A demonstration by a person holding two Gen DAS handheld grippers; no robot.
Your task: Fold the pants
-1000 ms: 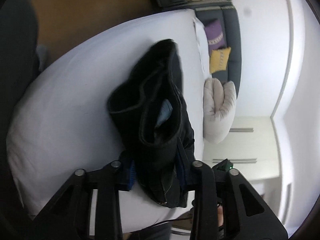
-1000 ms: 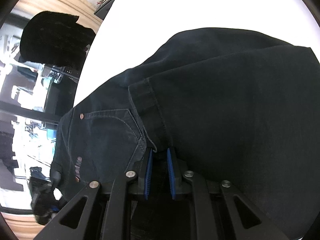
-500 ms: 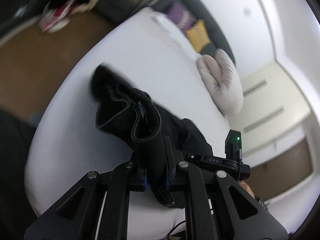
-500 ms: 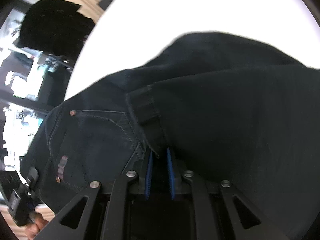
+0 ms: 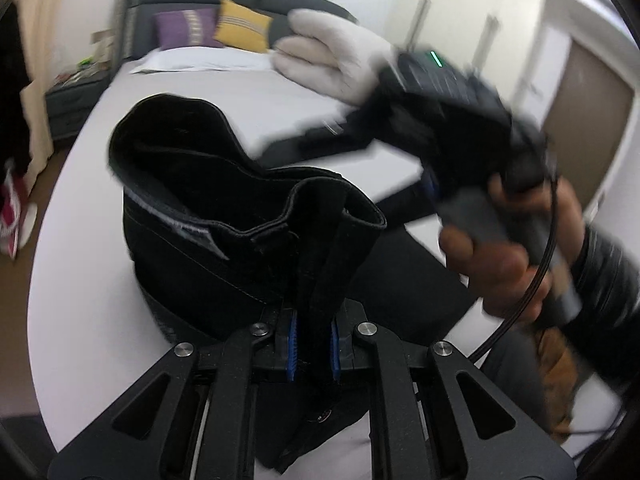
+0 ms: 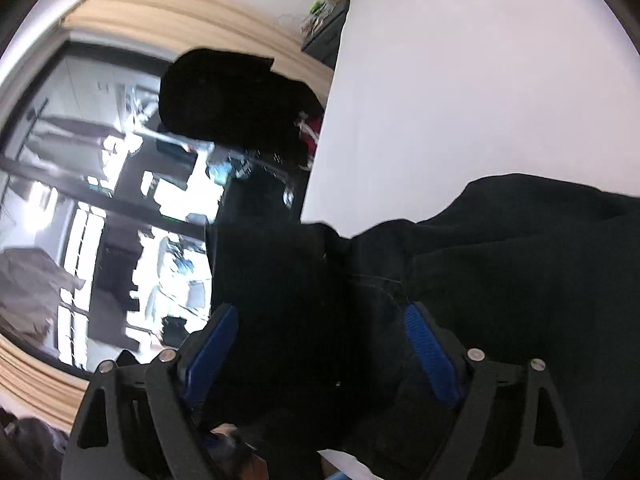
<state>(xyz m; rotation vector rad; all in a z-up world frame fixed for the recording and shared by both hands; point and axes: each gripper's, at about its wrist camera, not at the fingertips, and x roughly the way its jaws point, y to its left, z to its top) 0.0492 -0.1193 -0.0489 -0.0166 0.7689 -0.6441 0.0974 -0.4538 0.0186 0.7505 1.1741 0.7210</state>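
Observation:
Black pants (image 5: 224, 216) lie bunched on the white bed (image 5: 80, 208), the waistband gaping open. My left gripper (image 5: 313, 344) is shut on a fold of the waistband near the bed's front edge. The right gripper shows blurred in the left wrist view (image 5: 448, 120), held in a hand above the pants on the right. In the right wrist view the right gripper (image 6: 320, 344) is open, its blue pads wide apart over the pants (image 6: 500, 280), gripping nothing.
A grey rolled pillow (image 5: 332, 60), a purple cushion (image 5: 188, 28) and a yellow cushion (image 5: 242, 26) sit at the head of the bed. A nightstand (image 5: 76, 96) stands at the left. Windows and a dark chair (image 6: 224, 92) lie beyond the bed's edge.
The right gripper has opened and let go of the pants, and has lifted off. The left gripper stays shut on the waistband and has swung round toward the bed's head.

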